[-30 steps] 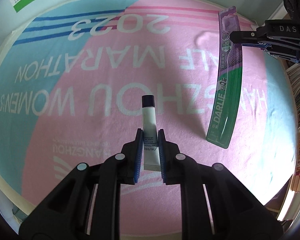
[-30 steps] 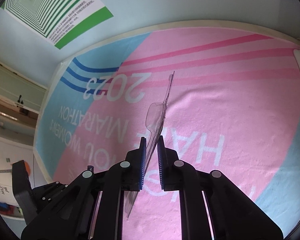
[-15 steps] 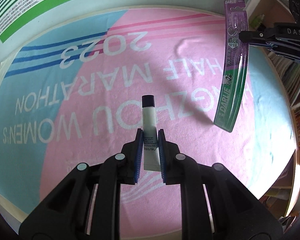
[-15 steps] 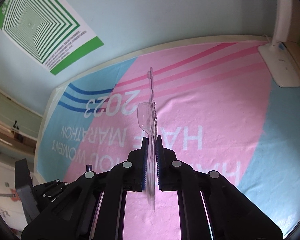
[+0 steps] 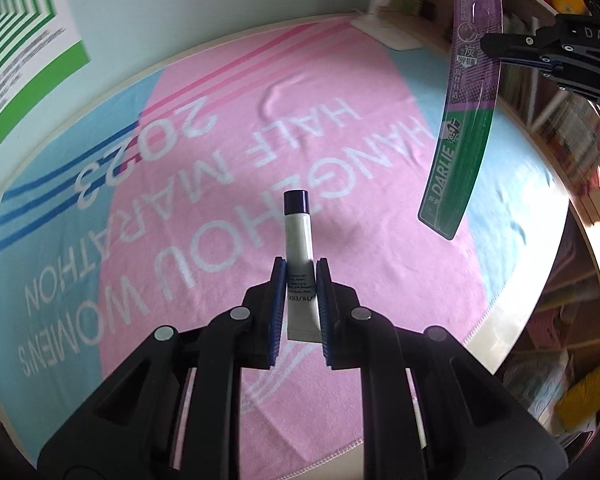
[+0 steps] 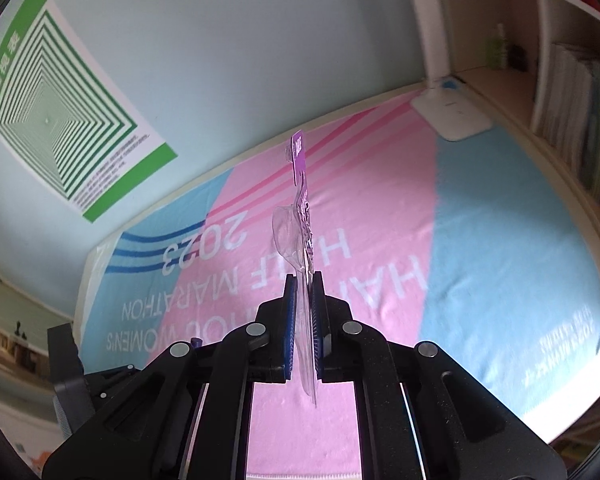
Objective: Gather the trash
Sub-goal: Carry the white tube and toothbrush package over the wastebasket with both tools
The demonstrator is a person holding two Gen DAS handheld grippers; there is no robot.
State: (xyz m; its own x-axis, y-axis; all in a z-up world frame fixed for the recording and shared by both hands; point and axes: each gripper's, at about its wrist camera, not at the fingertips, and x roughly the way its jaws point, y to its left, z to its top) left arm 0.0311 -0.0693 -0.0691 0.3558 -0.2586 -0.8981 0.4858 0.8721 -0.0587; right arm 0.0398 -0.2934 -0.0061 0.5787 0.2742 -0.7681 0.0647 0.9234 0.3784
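My left gripper (image 5: 298,268) is shut on a small white tube (image 5: 298,240) with a dark cap, held above the pink and blue towel (image 5: 180,208). In the same view, at the upper right, my right gripper (image 5: 486,46) pinches a long purple and green toothbrush package (image 5: 460,128) that hangs clear of the towel. The right wrist view shows that package (image 6: 303,216) edge-on, its clear blister facing left, clamped between the blue pads of the right gripper (image 6: 303,280).
The towel (image 6: 500,240) covers a desk against a pale wall with a green striped poster (image 6: 52,120). A white lamp base (image 6: 452,116) stands at the far right corner. Bookshelves (image 6: 572,112) line the right side. Part of the left gripper's body (image 6: 66,364) shows at lower left.
Both grippers have risen from the towel with their loads. The right gripper carried the package toward the right edge and the shelves; both wrists rolled, so the towel appears rotated.
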